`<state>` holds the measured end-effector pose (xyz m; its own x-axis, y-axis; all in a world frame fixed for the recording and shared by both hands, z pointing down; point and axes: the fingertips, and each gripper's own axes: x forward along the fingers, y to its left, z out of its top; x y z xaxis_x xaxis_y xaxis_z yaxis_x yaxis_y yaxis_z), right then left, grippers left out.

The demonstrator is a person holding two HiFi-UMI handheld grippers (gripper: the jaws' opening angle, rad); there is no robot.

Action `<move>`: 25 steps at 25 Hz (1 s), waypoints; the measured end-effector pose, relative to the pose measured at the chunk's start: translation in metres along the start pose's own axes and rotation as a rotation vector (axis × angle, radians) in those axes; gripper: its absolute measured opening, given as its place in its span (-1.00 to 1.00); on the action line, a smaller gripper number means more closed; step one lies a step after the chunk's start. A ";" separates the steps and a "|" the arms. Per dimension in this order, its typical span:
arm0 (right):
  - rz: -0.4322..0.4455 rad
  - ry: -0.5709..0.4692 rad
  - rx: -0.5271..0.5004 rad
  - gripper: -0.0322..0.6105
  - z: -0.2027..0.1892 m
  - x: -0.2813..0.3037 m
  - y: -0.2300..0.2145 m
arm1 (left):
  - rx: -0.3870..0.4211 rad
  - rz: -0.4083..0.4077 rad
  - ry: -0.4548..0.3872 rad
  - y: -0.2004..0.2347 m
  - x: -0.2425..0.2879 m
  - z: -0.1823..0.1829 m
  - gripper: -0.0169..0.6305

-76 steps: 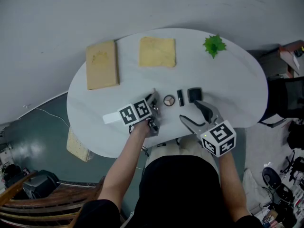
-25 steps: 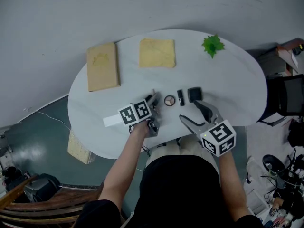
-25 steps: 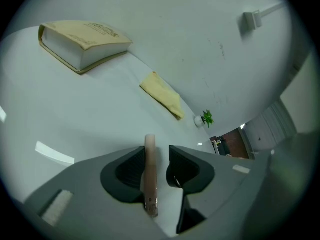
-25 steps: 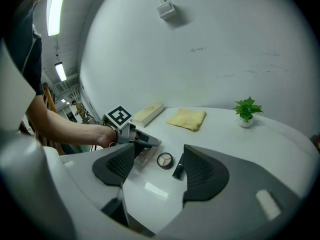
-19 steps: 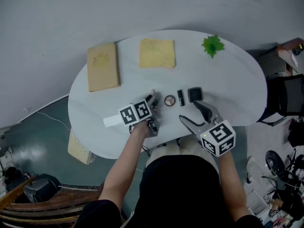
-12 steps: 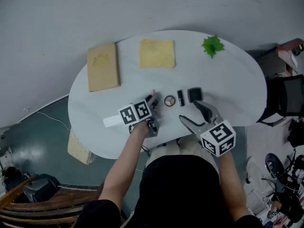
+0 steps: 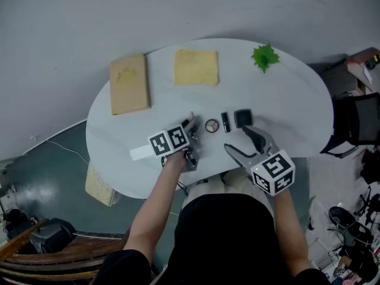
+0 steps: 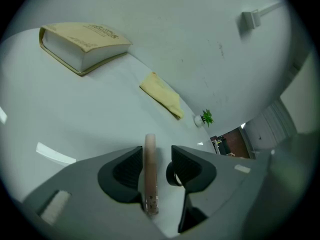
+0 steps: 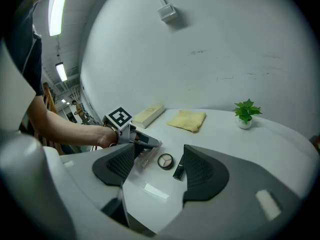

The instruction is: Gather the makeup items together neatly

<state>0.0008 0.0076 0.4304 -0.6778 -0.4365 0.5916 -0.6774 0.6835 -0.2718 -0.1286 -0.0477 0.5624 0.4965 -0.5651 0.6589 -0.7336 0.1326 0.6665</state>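
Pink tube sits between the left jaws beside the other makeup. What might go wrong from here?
1. Jaws of the left gripper have just been opening around the slim pink tube, close against one pad; pulling back may drag it askew.
2. Being round, it may roll toward the round brown eyeshadow compact beside it.

The tabletop (image 7: 285, 100) is white, smooth and glossy, and light glints off it near the compact (image 7: 211, 125). The compact has a dark, shiny plastic rim around matt powder pans. Just right of it, the lipstick (image 7: 225, 122) and the case (image 7: 243, 118) are black plastic with a sheen. Left of it lies a tube (image 8: 150, 169) of clear, pinkish glossy plastic. Beyond the compact, the cloth (image 7: 196, 66) is soft, matt yellow fabric, and the book (image 7: 127, 83) has a matt tan paper cover. The right tool (image 9: 160, 154) is matt grey plastic with black ribbed pads (image 9: 197, 171).
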 end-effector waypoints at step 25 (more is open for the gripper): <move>0.095 -0.039 -0.105 -0.09 -0.008 -0.053 0.017 | 0.064 0.044 -0.199 -0.054 -0.075 -0.039 -0.40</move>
<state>0.0275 0.0466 0.4009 -0.7494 -0.3880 0.5364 -0.5773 0.7796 -0.2426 -0.1080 0.0193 0.4902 0.3666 -0.7105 0.6007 -0.7835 0.1124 0.6111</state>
